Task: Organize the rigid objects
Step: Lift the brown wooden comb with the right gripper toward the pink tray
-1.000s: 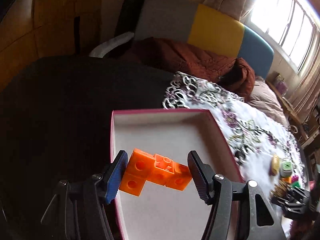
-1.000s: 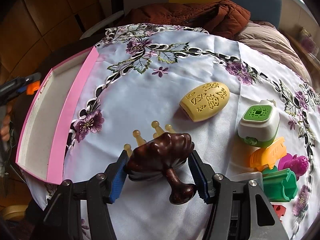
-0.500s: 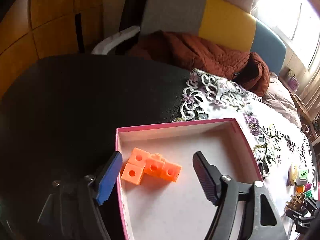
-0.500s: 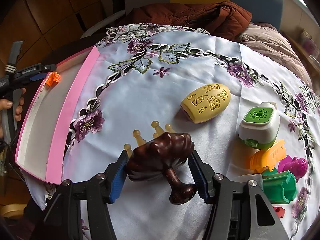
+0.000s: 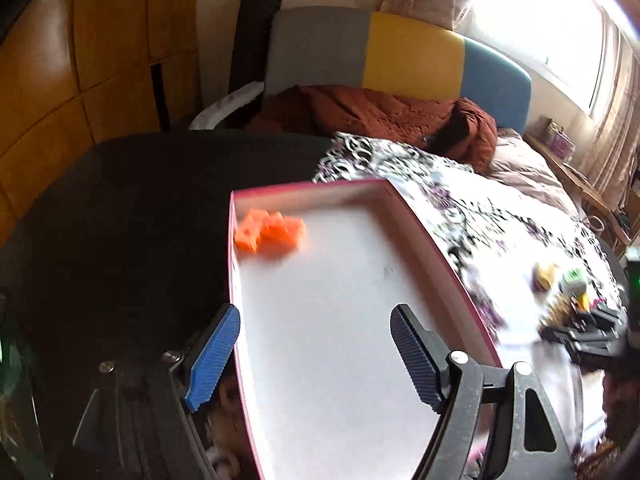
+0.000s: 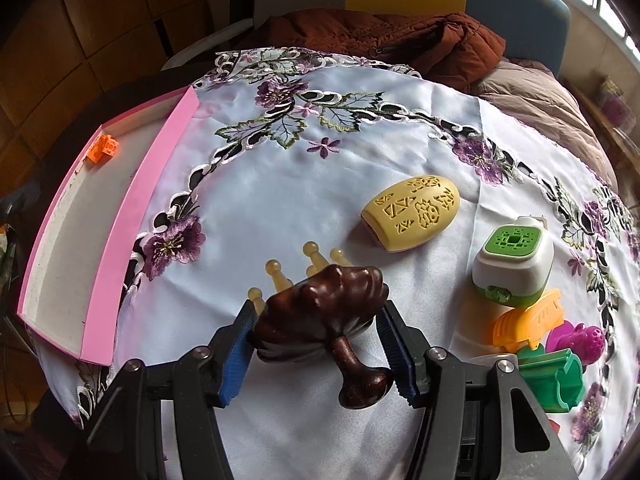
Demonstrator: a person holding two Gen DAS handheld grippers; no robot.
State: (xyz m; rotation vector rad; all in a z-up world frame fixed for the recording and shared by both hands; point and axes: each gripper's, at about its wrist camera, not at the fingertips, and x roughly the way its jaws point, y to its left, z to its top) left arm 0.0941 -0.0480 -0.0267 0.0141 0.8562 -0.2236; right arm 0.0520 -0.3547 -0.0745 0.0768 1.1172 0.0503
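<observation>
An orange block piece [image 5: 270, 234] lies in the far left corner of the pink-rimmed box [image 5: 432, 240]; it also shows in the right wrist view [image 6: 105, 148] inside the box [image 6: 132, 208]. My left gripper [image 5: 314, 354] is open and empty above the box's near end. My right gripper [image 6: 320, 346] is shut on a dark brown wooden massager [image 6: 320, 312] with pale knobbed prongs, just above the flowered tablecloth [image 6: 280, 184].
A yellow oval object [image 6: 412, 212], a green-and-white plastic box [image 6: 514, 264], an orange piece [image 6: 528, 324], a magenta piece [image 6: 580, 340] and a green piece [image 6: 552, 376] lie at the right. A brown jacket [image 6: 400, 44] lies beyond the table.
My left gripper let go of the orange block piece and pulled back from it; the piece now rests in the box's far corner. The right gripper kept holding the massager in place.
</observation>
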